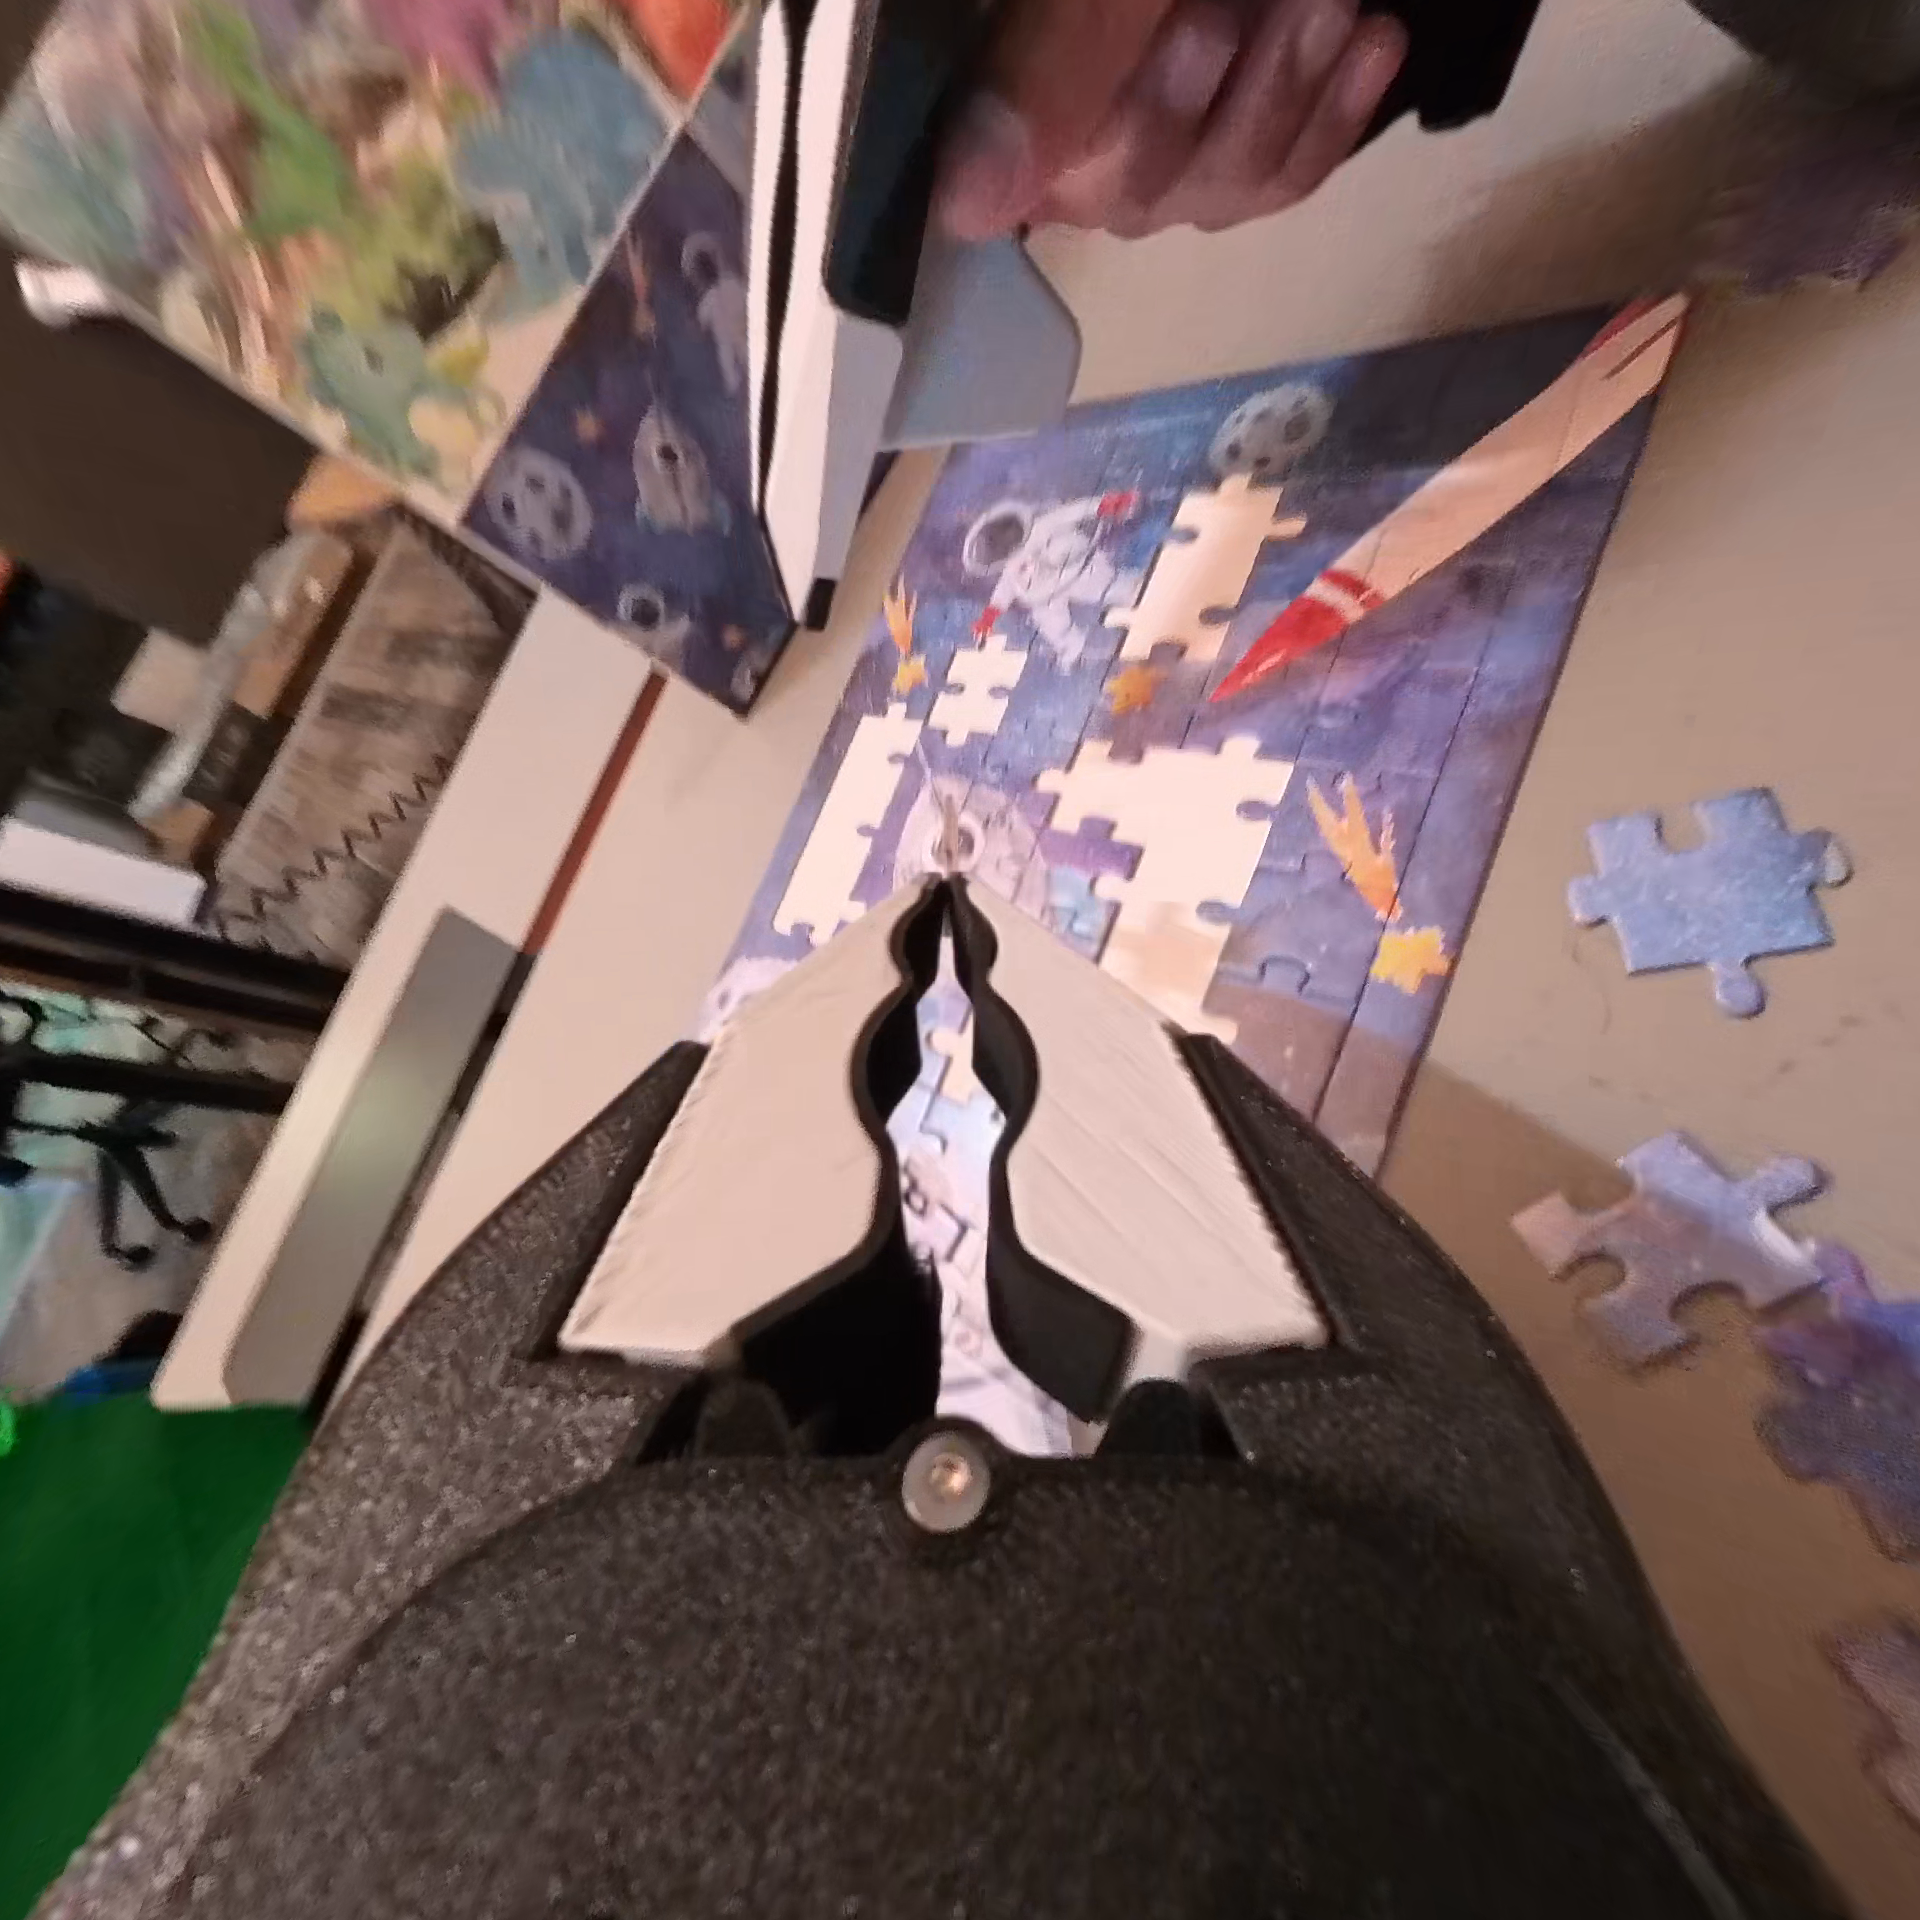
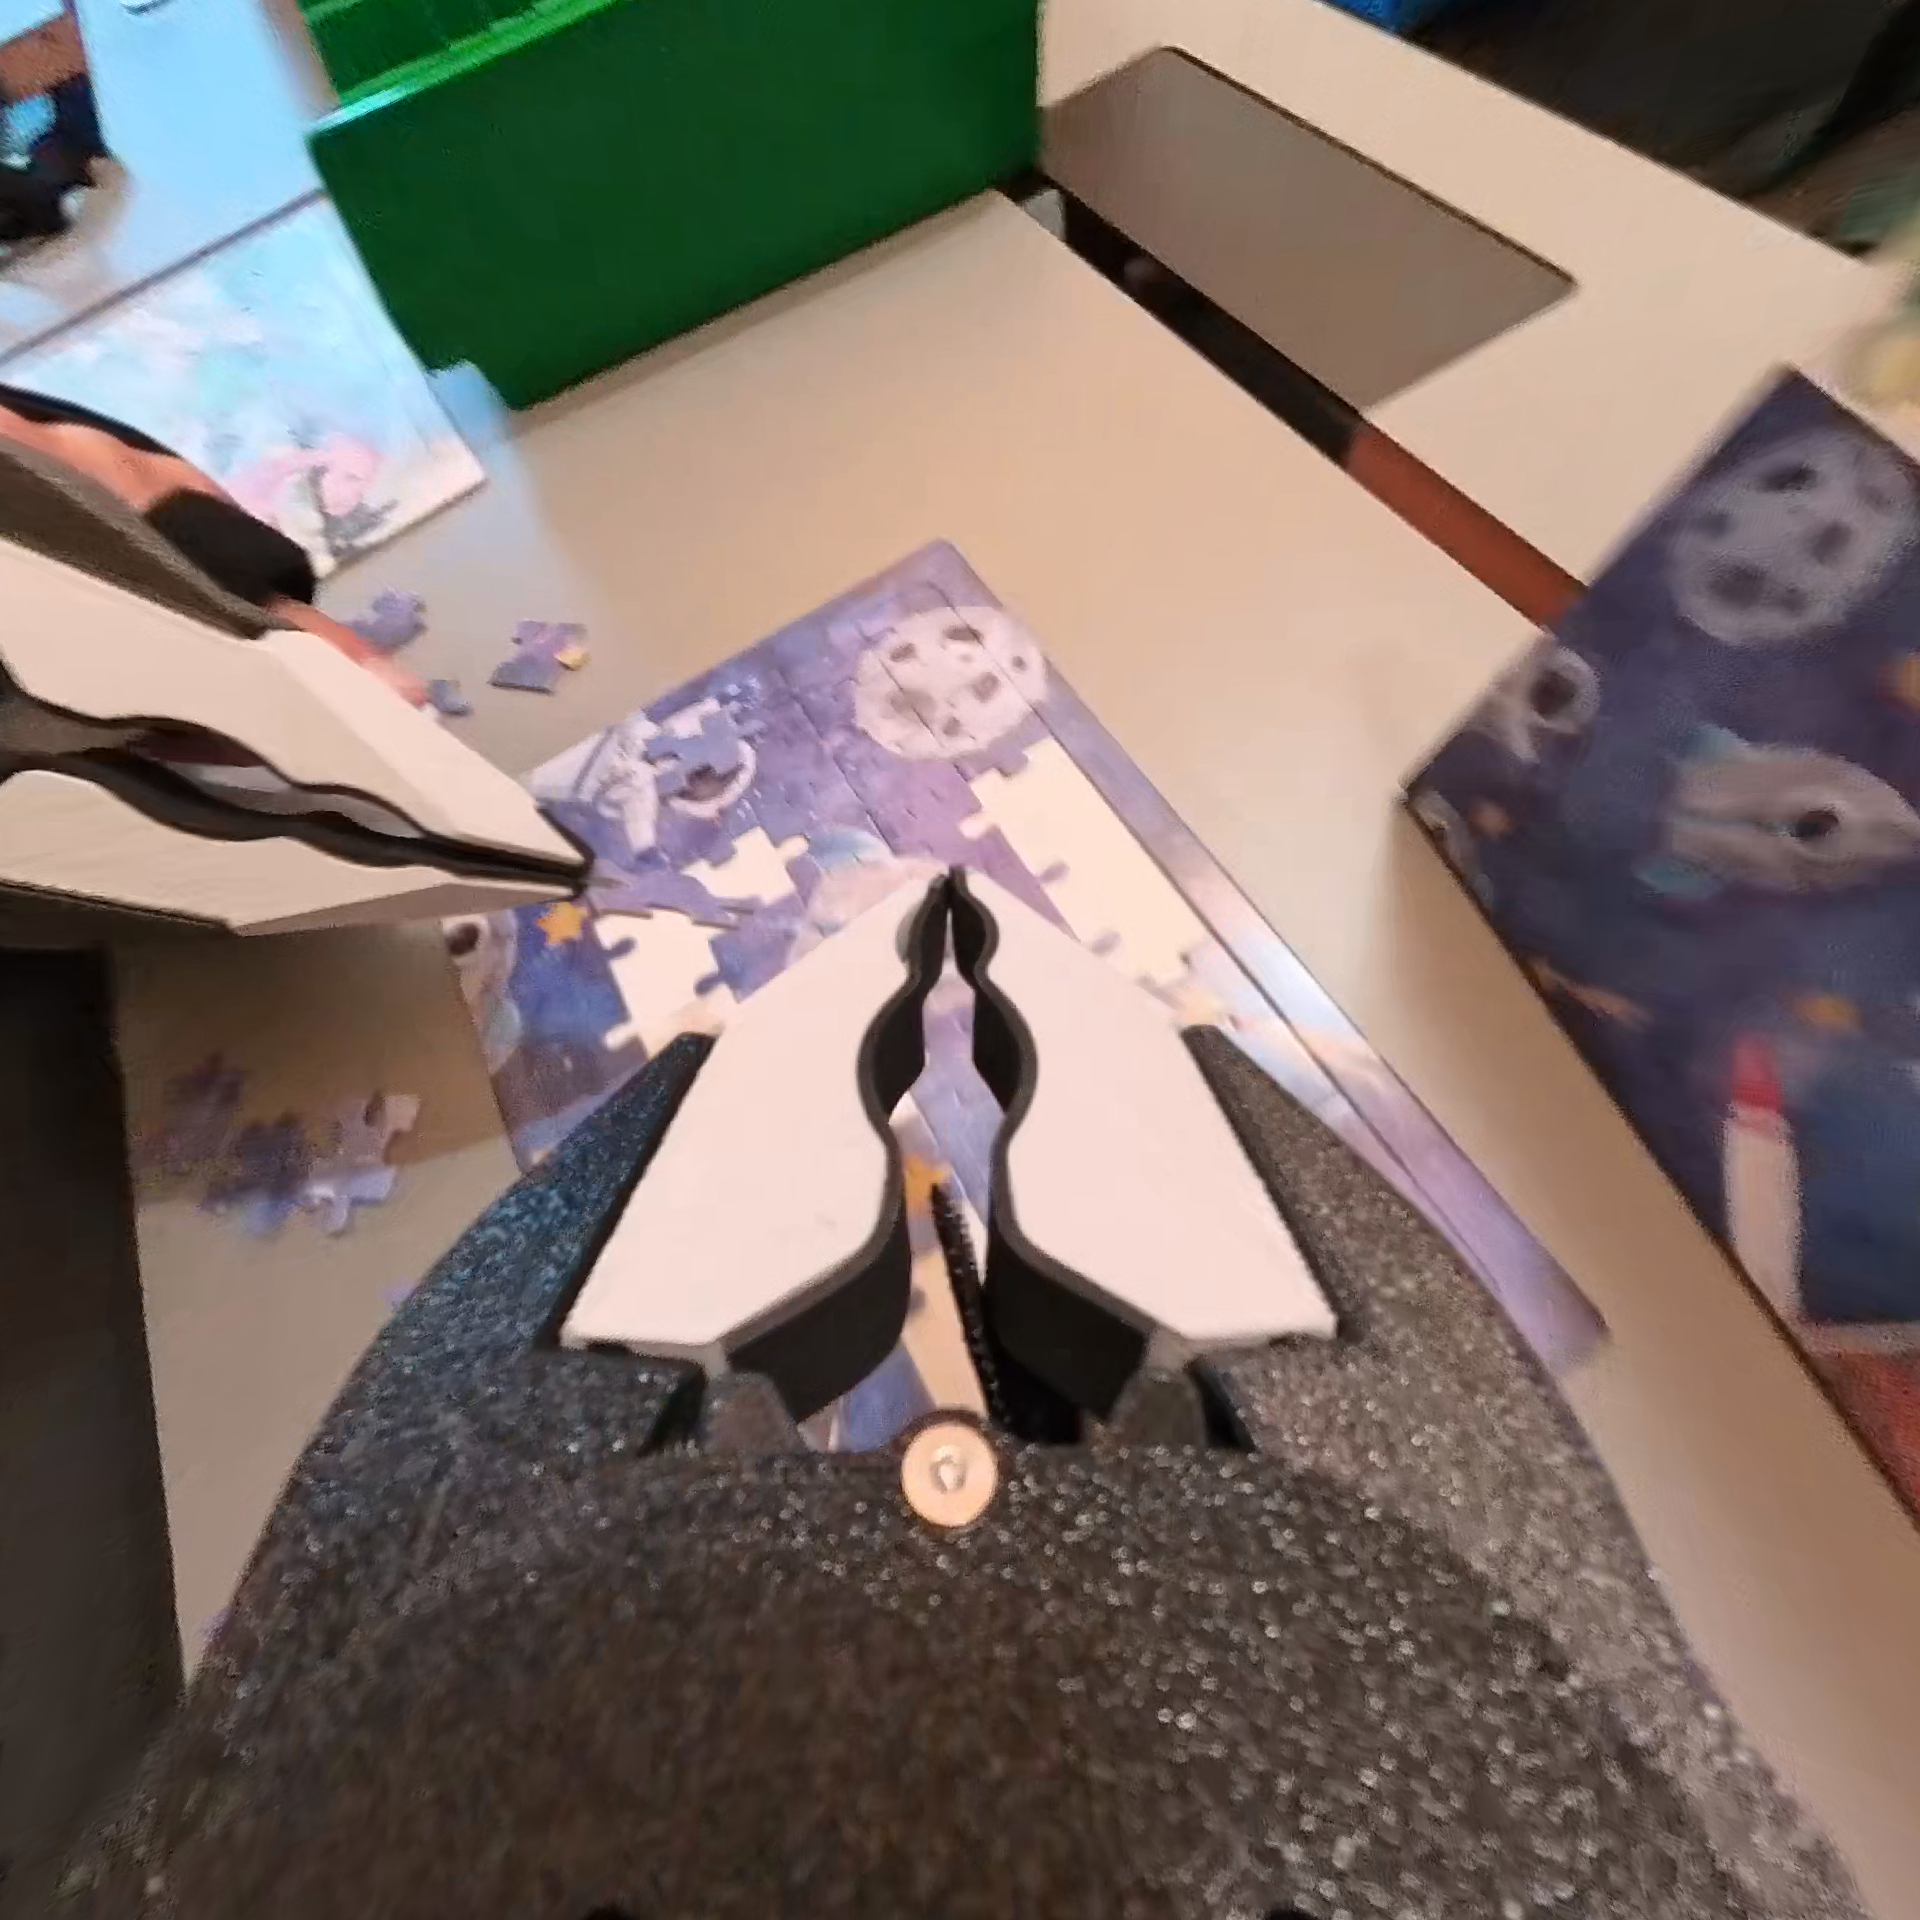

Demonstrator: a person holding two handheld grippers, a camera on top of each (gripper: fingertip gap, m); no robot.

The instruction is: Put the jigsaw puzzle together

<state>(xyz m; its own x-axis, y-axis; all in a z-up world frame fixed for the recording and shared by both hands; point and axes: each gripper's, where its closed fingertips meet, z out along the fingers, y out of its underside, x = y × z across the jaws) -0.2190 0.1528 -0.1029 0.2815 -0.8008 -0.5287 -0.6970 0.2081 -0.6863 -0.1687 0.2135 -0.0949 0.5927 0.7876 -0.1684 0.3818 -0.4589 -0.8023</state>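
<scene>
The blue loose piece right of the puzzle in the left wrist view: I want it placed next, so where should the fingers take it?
The blue loose piece lies flat on the table, apart from the puzzle. Probably come from above and pinch across its body between opposite straight edges, avoiding the small knob at its lower edge.

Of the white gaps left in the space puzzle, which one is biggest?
The wide gap in the puzzle's middle, beside the orange comet; the others are narrower.
</scene>
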